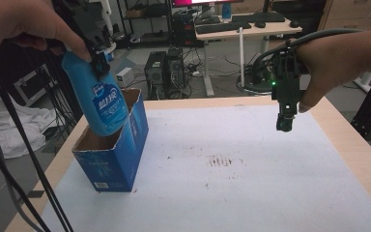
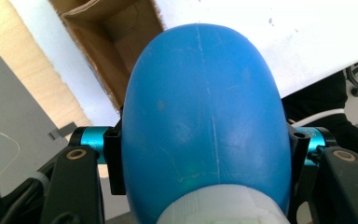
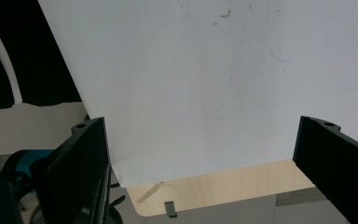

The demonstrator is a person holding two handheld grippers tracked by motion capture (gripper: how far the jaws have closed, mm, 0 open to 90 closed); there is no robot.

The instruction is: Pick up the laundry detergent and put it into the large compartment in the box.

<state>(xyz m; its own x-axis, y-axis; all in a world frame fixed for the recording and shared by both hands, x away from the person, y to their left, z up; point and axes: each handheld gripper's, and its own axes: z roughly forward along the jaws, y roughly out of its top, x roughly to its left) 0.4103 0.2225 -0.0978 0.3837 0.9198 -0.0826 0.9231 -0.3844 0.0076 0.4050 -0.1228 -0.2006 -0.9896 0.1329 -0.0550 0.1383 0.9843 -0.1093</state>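
A blue plastic bottle [image 1: 101, 99] with a white label hangs tilted, base down, its lower end inside the open top of a blue cardboard box [image 1: 116, 154] at the table's left. My left gripper [image 1: 96, 60] is shut on the bottle near its neck. In the left gripper view the bottle [image 2: 200, 121] sits between both jaws, its white cap nearest the camera, with the box's brown inside [image 2: 116, 42] beyond it. My right gripper [image 1: 285, 121] hangs above the table's right half, pointing down. In the right gripper view its jaws stand wide apart, open, with nothing between them.
A white sheet [image 1: 232, 164] covers the wooden table [image 1: 352, 145] and carries small brown specks near its middle. Beyond the far edge are a desk with keyboards [image 1: 241, 26], computer towers [image 1: 164, 72] and cables. Black cables [image 1: 9, 159] hang down on the left.
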